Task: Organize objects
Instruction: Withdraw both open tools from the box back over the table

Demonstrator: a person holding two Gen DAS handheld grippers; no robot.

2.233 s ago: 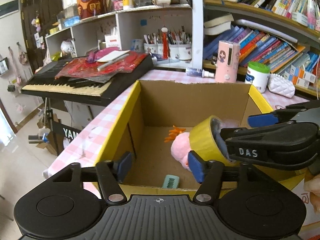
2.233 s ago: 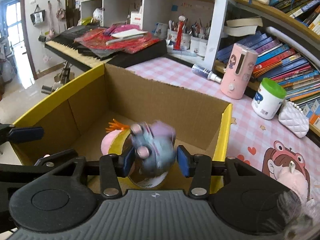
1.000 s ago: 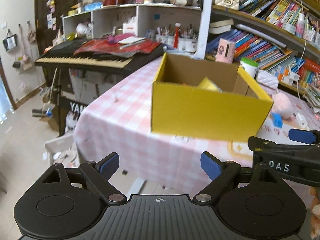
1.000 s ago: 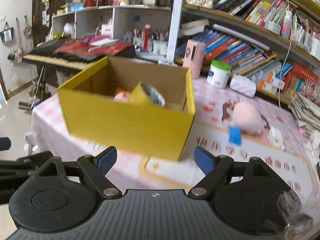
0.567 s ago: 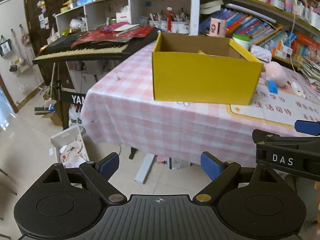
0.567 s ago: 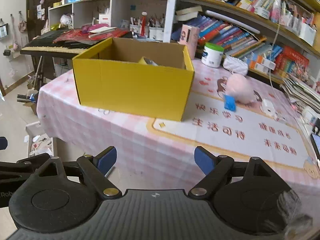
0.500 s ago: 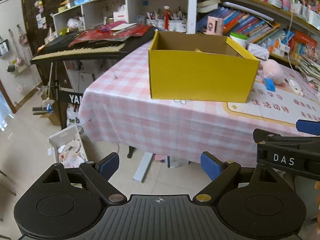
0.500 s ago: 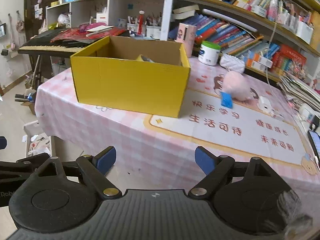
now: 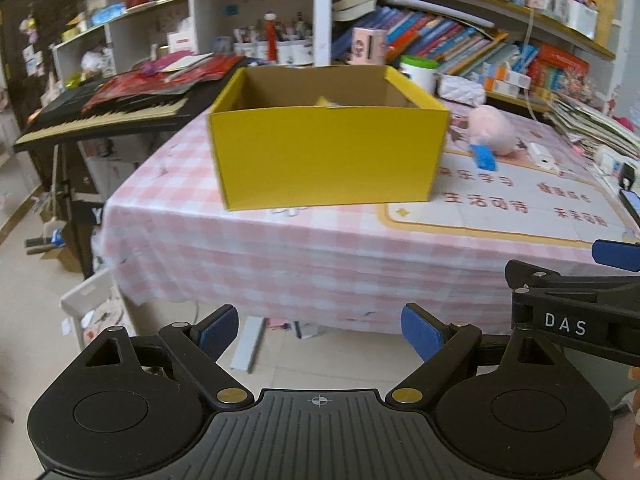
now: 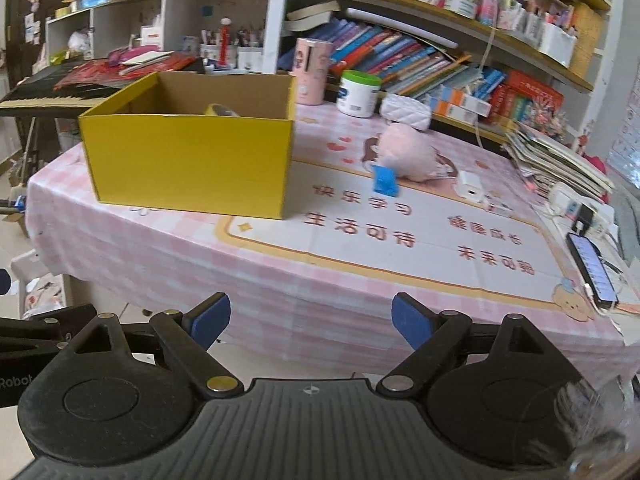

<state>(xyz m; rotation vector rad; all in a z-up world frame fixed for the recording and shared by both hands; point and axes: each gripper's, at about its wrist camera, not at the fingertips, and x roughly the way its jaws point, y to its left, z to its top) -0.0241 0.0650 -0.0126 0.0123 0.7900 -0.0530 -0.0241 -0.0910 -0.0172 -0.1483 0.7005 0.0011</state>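
A yellow cardboard box (image 9: 326,156) (image 10: 192,160) stands open on the pink checked table (image 9: 320,248) (image 10: 360,264). The top of a yellow tape roll (image 10: 220,110) (image 9: 324,101) shows inside it. A pink plush toy (image 10: 406,152) (image 9: 492,128) and a small blue item (image 10: 385,179) (image 9: 485,156) lie on the table right of the box. My left gripper (image 9: 320,334) and right gripper (image 10: 306,322) are both open and empty, held well back from the table's front edge, above the floor.
A keyboard (image 9: 104,114) stands left of the table. Bookshelves (image 10: 420,56) run behind it. A pink canister (image 10: 310,72), a green-lidded jar (image 10: 358,94), a white charger (image 10: 470,184) and a phone (image 10: 592,266) are on the table. A white bin (image 9: 88,300) sits on the floor.
Both grippers let go of their objects inside the box, opened wide and pulled back away from the table. In the last half second they shifted slightly to the right.
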